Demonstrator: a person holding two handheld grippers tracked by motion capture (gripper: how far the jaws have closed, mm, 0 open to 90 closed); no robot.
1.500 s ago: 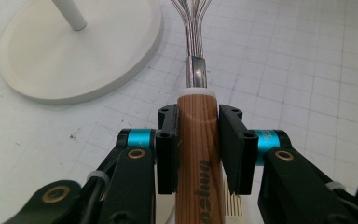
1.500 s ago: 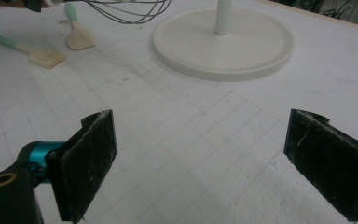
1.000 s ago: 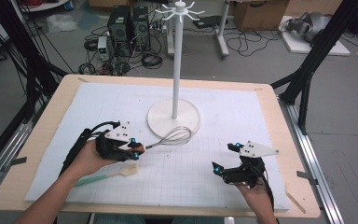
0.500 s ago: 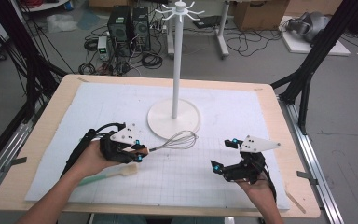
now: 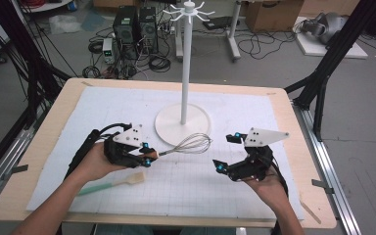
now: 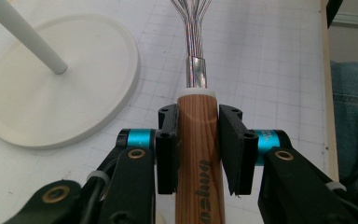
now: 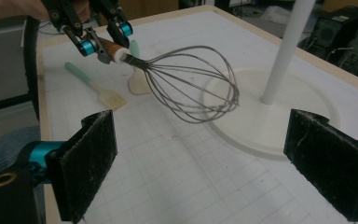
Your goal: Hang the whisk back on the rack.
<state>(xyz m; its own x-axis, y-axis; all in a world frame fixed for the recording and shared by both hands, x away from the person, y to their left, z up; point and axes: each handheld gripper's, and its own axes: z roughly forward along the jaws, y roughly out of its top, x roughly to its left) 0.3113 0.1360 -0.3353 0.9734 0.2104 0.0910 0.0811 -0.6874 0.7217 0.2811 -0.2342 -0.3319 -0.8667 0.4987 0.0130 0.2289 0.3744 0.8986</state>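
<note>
Clamping whisk point(image 6: 199, 154) handle, left gripper point(image 6: 199, 149); right gripper point(image 7: 214, 163) view: jaws wide, empty.

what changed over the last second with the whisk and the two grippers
The left gripper has lifted the whisk a little, its wire head now off the mat near the stand's base. The right gripper rose, jaws open and empty. The grip on the wooden handle, the stand and the brush are unchanged.

The left gripper point(image 5: 147, 157) sat at the lower left of the high view, its forearm entering from the bottom edge, jaws clamped and pointing right. The right gripper point(image 5: 226, 152) sat at the lower right, jaws spread wide and pointing left, gripping nothing.
</note>
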